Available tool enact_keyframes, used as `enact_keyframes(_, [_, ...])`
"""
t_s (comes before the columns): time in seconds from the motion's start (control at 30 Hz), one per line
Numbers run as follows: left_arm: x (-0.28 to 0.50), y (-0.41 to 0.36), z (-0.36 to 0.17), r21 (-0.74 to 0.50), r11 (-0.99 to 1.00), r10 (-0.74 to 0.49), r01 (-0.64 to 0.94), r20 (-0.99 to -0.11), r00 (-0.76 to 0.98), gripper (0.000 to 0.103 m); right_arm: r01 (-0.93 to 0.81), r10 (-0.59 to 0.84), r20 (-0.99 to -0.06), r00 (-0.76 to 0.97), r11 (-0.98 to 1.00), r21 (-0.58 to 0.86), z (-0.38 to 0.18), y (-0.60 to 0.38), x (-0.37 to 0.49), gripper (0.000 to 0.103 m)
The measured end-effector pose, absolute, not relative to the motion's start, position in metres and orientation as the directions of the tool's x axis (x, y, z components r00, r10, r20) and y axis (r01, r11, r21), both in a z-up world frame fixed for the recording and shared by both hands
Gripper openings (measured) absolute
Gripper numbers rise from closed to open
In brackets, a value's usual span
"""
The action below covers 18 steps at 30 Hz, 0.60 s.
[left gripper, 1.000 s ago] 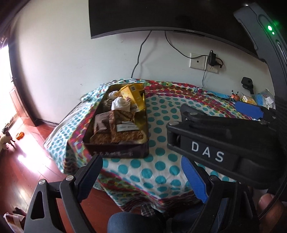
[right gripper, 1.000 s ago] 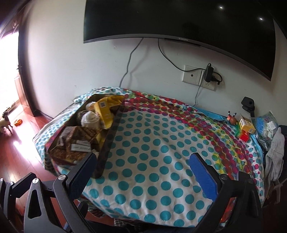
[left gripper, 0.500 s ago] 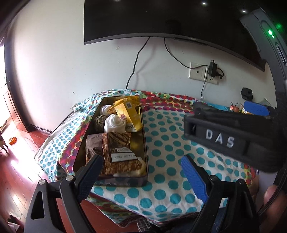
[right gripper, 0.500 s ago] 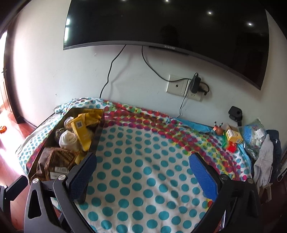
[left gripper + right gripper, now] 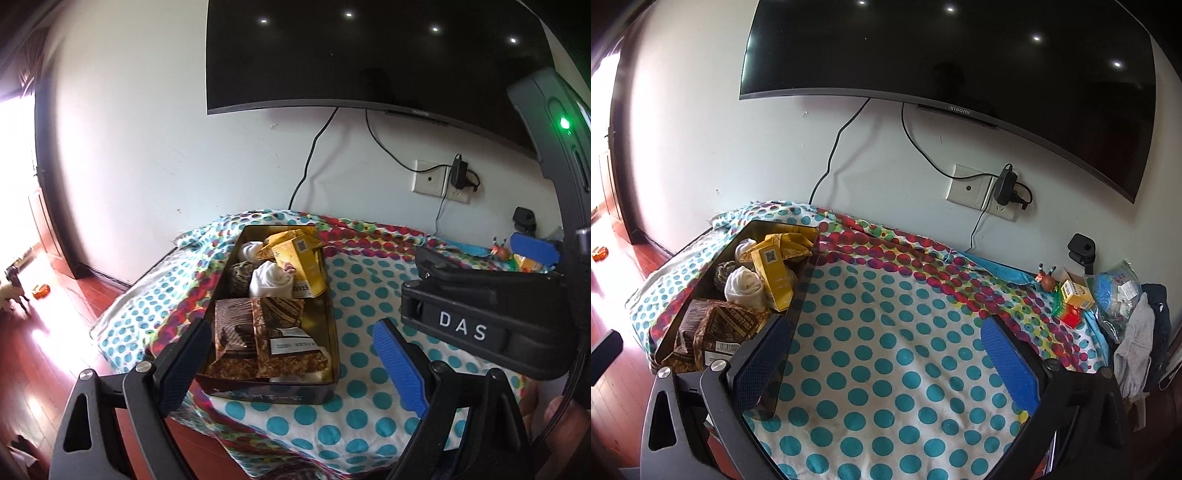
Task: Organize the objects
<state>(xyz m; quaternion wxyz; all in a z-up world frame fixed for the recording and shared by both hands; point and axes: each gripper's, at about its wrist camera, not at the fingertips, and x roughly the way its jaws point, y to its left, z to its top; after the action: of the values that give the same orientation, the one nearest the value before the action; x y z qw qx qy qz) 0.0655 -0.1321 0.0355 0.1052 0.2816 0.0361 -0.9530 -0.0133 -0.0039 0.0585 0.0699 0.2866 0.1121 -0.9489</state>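
A long metal tin (image 5: 329,334) (image 5: 803,291) lies on the left side of the dotted cloth. It holds brown snack packs (image 5: 258,332) (image 5: 720,325), a white rolled sock (image 5: 271,282) (image 5: 744,286), a yellow box (image 5: 301,264) (image 5: 775,275) and a dark knitted ball (image 5: 238,277). My left gripper (image 5: 291,365) hovers open over the tin's near end with nothing between its fingers. My right gripper (image 5: 886,365) stands open above the bare cloth to the right of the tin, and its body (image 5: 480,321) shows in the left wrist view.
The table under the dotted cloth (image 5: 886,332) stands against a white wall below a TV (image 5: 960,55). Small boxes (image 5: 1075,299), a figurine (image 5: 1047,280), a plastic bag (image 5: 1119,291) and clothes (image 5: 1137,343) crowd the far right. A wood floor (image 5: 44,332) lies left.
Both grippers have risen and drawn nearer the table; the left one now sits over the tin's near end. Both stayed open and nothing was picked up.
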Motion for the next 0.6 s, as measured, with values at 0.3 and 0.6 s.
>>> enact_keyframes(0.3, [0.07, -0.132, 0.037, -0.029, -0.975, -0.172, 0.221, -0.532, -0.829, 0.091, 0.196, -0.085, -0.539, -0.838, -0.969, -0.152, 0.072, 0.005, -0.008, 0.103])
enact_keyframes(0.6, [0.072, -0.131, 0.036, -0.036, -0.975, -0.166, 0.217, -0.529, -0.832, 0.091, 0.204, -0.084, -0.546, -0.834, -0.966, -0.162, 0.068, 0.005, -0.006, 0.103])
